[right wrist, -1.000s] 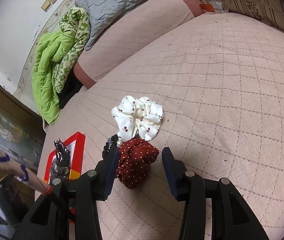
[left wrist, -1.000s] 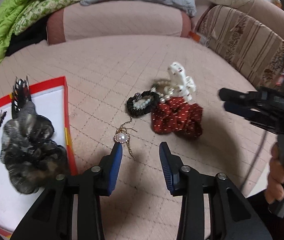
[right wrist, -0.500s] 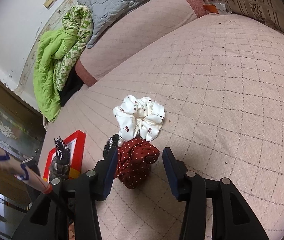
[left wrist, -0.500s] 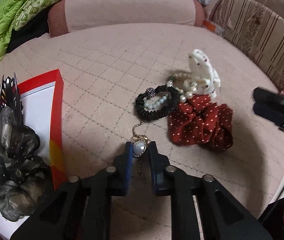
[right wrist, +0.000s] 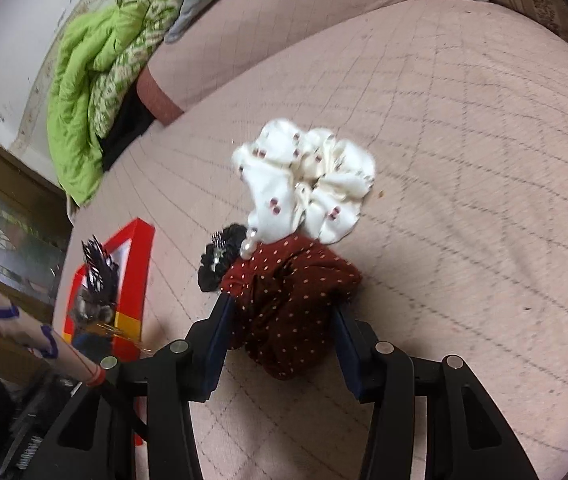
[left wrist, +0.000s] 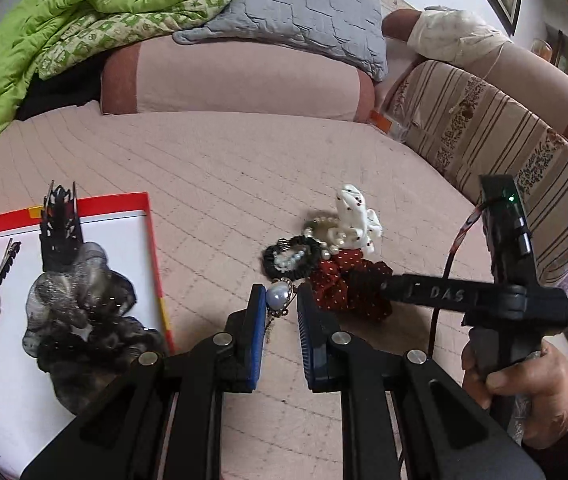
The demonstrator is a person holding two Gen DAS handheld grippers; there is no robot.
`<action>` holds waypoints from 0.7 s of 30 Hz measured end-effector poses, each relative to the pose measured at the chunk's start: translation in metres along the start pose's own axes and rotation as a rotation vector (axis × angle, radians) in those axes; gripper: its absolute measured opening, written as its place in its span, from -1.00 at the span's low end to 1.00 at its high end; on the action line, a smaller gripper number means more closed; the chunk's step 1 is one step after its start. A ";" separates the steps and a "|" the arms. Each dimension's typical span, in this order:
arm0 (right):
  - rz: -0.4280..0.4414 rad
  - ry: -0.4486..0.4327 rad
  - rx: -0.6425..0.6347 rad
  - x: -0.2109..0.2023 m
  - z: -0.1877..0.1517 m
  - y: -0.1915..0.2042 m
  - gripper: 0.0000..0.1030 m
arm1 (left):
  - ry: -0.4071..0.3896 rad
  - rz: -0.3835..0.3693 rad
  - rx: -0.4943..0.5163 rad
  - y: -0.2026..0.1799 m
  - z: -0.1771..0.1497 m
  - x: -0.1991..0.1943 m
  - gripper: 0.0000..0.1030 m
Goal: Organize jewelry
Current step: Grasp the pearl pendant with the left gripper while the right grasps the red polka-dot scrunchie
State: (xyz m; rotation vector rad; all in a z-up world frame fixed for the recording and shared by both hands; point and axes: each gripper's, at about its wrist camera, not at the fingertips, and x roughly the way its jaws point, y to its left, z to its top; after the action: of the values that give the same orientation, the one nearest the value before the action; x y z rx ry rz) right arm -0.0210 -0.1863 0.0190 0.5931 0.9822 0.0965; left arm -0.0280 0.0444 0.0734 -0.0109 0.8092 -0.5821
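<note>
"DAS" was legible on the right tool [left wrist: 368, 280], half spread, straddling the red scrunchie [right wrist: 284, 296] on the bed [left wrist: 224, 184]. Left tool [left wrist: 280, 304], just closed, pinched the pearl pendant [left wrist: 278, 295] near the tray [left wrist: 152, 240].

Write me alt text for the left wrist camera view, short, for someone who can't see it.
The left gripper is shut on a pearl pendant above a pink quilted bed. To its right, the right gripper reaches over a red polka-dot scrunchie; to its left, a red-rimmed tray holds a dark scrunchie.
</note>
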 end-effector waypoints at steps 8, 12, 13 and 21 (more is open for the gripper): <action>-0.024 -0.200 -0.170 -0.031 -0.002 0.032 -0.76 | -0.046 0.007 -0.023 0.012 0.001 -0.005 -0.70; 0.047 -0.382 -0.249 -0.068 -0.008 0.052 -0.76 | -0.082 0.017 -0.030 0.014 0.004 -0.011 -0.70; 0.055 -0.408 -0.264 -0.072 -0.010 0.057 -0.76 | -0.091 0.025 -0.026 0.014 0.004 -0.013 -0.70; 0.133 -0.404 -0.236 -0.068 -0.012 0.078 -0.76 | -0.147 0.074 -0.015 0.018 0.003 -0.033 -0.70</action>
State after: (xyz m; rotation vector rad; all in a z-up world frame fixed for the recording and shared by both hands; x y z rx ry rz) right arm -0.0551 -0.1387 0.1049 0.4371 0.5297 0.2002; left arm -0.0347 0.0755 0.0939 -0.0362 0.6686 -0.4993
